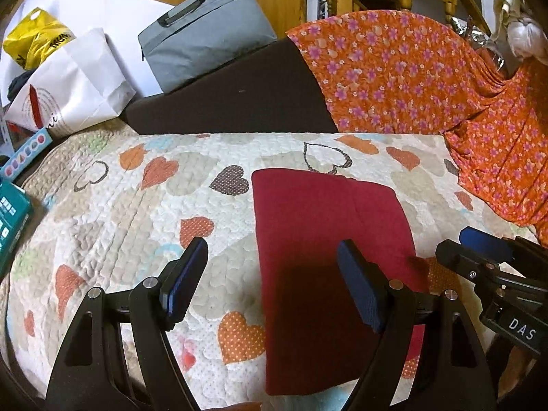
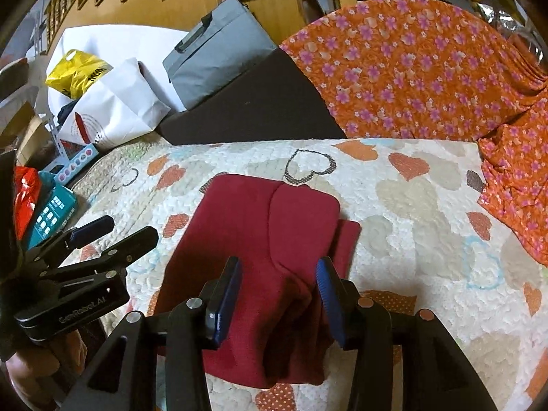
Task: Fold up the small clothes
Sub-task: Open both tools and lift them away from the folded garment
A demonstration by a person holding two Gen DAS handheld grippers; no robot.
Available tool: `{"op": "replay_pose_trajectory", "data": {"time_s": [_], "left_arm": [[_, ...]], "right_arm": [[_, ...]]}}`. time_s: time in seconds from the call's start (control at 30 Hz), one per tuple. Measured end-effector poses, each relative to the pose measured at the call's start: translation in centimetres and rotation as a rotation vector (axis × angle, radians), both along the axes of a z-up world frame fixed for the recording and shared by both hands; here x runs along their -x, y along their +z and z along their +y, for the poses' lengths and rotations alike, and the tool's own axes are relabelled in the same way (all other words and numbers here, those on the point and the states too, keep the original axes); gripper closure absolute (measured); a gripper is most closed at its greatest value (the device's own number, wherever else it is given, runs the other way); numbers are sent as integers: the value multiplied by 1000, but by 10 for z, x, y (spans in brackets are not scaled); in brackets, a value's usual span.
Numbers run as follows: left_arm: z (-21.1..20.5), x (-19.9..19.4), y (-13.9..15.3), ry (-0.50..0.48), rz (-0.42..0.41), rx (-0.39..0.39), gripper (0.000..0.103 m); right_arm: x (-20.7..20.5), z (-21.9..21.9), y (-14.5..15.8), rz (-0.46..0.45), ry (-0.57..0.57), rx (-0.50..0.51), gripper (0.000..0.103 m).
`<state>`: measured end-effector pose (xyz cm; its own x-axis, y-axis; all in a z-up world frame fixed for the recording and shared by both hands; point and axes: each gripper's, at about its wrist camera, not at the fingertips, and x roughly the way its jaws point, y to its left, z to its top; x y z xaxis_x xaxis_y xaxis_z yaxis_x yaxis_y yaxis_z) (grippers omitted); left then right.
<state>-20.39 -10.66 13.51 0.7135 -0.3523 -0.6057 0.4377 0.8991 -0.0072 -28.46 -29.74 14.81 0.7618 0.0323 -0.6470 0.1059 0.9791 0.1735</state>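
A dark red garment (image 1: 318, 239) lies folded into a long rectangle on the heart-patterned quilt (image 1: 130, 212). My left gripper (image 1: 274, 274) is open and empty, hovering above the garment's left edge. It also shows in the right wrist view (image 2: 116, 229) at the left, open. My right gripper (image 2: 279, 284) is open just above the near part of the red garment (image 2: 267, 233), whose top layer is bunched up between the fingers. In the left wrist view the right gripper (image 1: 459, 243) sits at the garment's right edge.
An orange flowered cloth (image 1: 411, 78) drapes over the sofa back at the right. A dark cushion (image 1: 239, 102), a grey bag (image 1: 205, 34), a white paper bag (image 1: 75, 89) and a yellow plastic bag (image 1: 34, 37) stand behind. Teal boxes (image 1: 13, 215) lie at the left.
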Motion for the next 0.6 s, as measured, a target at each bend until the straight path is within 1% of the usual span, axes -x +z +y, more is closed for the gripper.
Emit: {"op": "replay_pose_trajectory", "data": {"time_s": [0.2,0.6], "left_arm": [[0,9,2,1,-1,0,24],[-5,11,-4,-10,18,-13,24]], "right_arm": [[5,-1,2,-6,-6,-12,59],[5,1,-3,3,-4,-21,58]]}}
